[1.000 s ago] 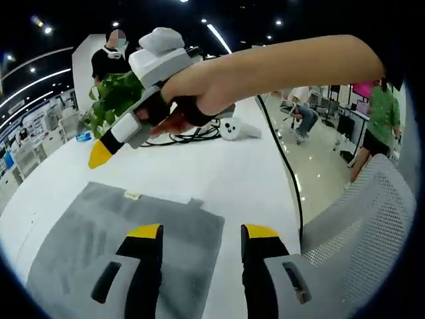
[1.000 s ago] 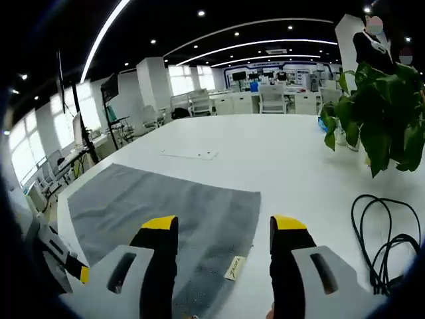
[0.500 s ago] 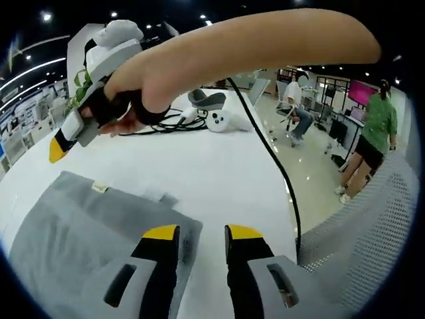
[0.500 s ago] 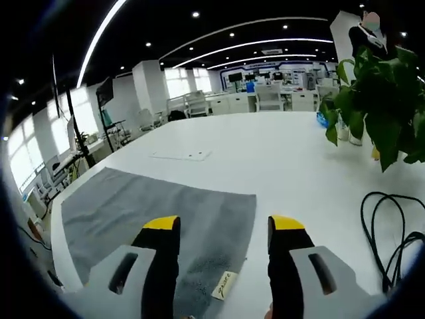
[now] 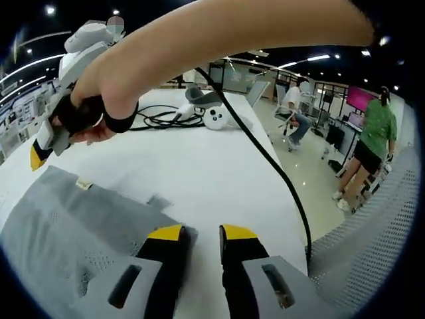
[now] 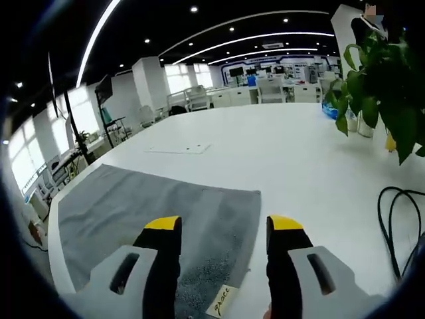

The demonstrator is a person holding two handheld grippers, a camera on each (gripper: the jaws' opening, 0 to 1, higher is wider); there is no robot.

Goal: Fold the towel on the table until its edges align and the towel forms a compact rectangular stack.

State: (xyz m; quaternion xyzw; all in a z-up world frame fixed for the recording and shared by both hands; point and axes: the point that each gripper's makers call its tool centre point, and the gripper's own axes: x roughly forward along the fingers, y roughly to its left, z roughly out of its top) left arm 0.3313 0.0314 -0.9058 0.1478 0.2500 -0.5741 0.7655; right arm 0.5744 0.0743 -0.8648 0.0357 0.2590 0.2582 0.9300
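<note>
A grey towel [image 5: 73, 232] lies flat on the white table [image 5: 219, 173]. My left gripper [image 5: 202, 232] hovers low at the towel's near right corner. Its yellow-tipped jaws stand a narrow gap apart, bare table showing between them, and the left jaw is over the towel's edge. A hand holds my right gripper [image 5: 36, 156] at the upper left, its yellow tip just above the towel's far edge near a small label [image 5: 83, 184]. In the right gripper view the towel [image 6: 153, 212] spreads out ahead. My right gripper [image 6: 224, 226] is open over the corner that carries the label [image 6: 222, 300].
Black cables [image 5: 166, 118] and a white controller [image 5: 218, 118] lie at the table's far side. A mesh chair [image 5: 372, 246] stands at the right, with people [image 5: 372, 139] beyond it. A potted plant [image 6: 385, 100], a black cable [image 6: 398, 226] and a flat sheet [image 6: 178, 150] share the table.
My left jaws have narrowed from wide apart to a small gap while dropping toward the towel's corner. The right gripper has come down toward the label corner, jaws still open.
</note>
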